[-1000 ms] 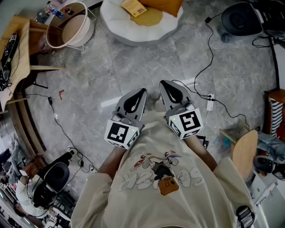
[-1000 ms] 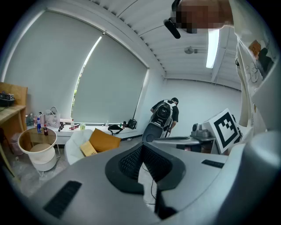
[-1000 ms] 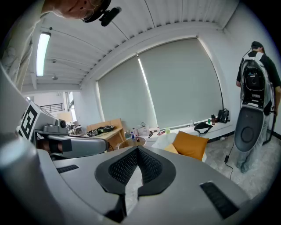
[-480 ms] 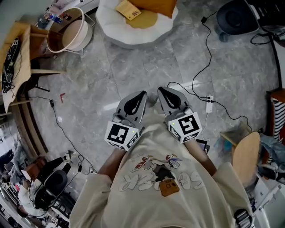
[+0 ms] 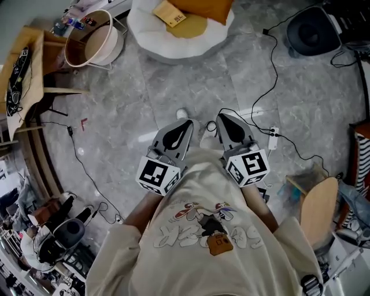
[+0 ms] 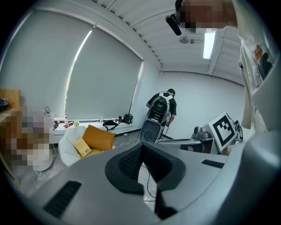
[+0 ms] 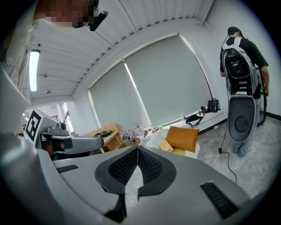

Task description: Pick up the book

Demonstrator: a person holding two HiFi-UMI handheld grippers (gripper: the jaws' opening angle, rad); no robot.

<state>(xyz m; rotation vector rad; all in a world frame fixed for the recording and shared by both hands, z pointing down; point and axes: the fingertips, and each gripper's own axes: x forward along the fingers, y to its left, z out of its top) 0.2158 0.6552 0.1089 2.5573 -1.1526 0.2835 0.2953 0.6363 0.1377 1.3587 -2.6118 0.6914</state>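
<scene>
Holds left gripper [image 5: 186,123] and right gripper [image 5: 222,117] side by side, low over grey floor [image 5: 191,81], jaws of each pressed together on nothing. Faces white seat [image 5: 173,49] well ahead, bearing book [image 5: 169,13] just beside orange cushion [image 5: 208,7]. Shows round tub [image 5: 95,40] left of seat, only bare beige inside visible.

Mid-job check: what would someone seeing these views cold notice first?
The left tongs and right tongs, both shut and empty, point out side by side over the grey floor at the middle of the head view. Beyond them, at the top, a tan book lies on a white cushion beside an orange pillow.
</scene>
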